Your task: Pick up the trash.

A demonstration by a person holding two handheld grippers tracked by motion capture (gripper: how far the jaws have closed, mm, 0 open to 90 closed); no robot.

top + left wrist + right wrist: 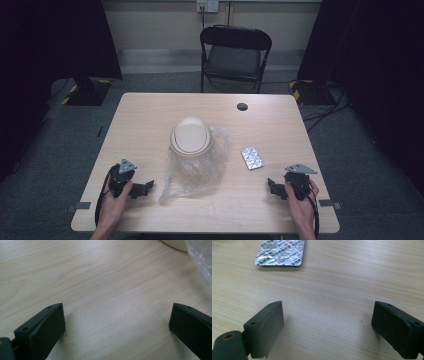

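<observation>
High overview; two close tabletop [150,120] views

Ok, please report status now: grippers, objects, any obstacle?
Left gripper and right gripper open, holding nothing. Silver foil blister pack lies flat beside cream domed container on clear plastic bag. No obstacle.

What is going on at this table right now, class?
A person sits at a wooden table with a two-jaw gripper in each hand. The left gripper and the right gripper both rest near the front edge with their jaws wide open, holding nothing. Between them lies a clear plastic bag, with a cream lidded container at its far end. A silver blister pack lies flat just ahead of the right gripper. Nothing is being touched.
</observation>
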